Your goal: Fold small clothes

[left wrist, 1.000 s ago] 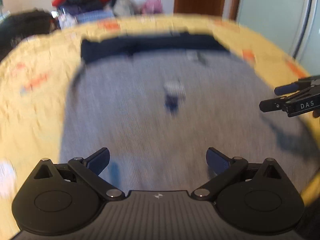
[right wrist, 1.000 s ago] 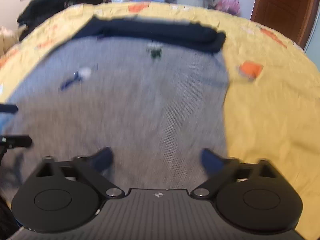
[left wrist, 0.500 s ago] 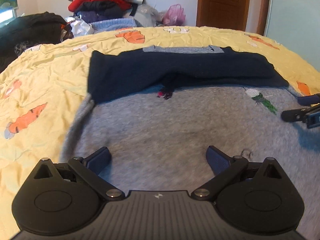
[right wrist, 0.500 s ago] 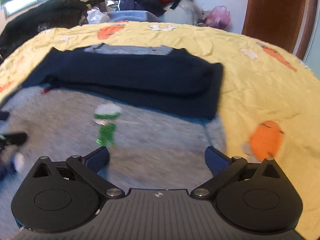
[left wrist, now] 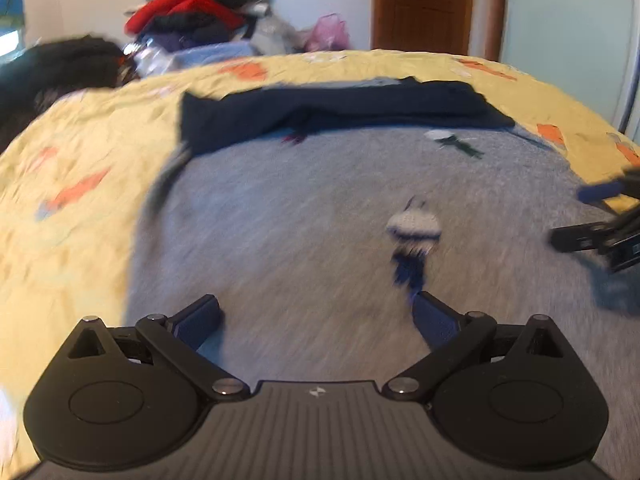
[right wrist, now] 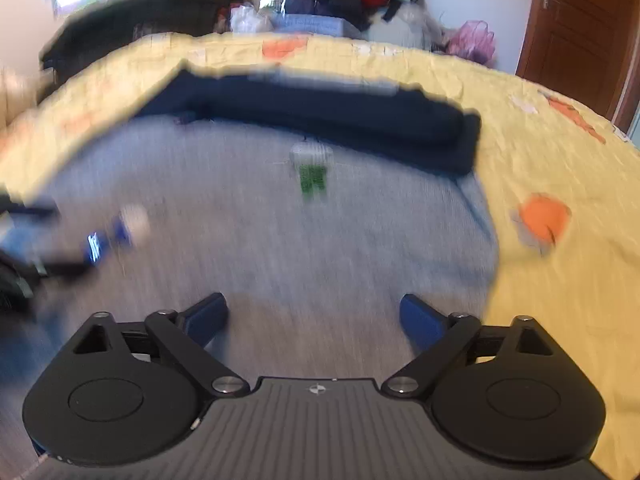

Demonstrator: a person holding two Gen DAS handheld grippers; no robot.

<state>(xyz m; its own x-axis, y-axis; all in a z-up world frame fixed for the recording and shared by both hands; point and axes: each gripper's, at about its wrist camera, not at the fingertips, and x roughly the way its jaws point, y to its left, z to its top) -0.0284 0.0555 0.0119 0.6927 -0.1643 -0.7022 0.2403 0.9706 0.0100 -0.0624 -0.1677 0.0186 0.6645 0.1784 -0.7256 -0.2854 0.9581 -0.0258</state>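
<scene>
No legible text, brand or number anywhere. Only a small white emblem (left wrist: 319, 392) on the ribbed black gripper housing (left wrist: 320, 432); blurred elsewhere.

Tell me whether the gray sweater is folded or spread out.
Mostly spread: the gray sweater lies flat on the bed, only its navy far end folded over.

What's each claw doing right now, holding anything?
Left claw: open, holding nothing, over the grey garment.
Right claw: open, holding nothing, over the same garment.
</scene>
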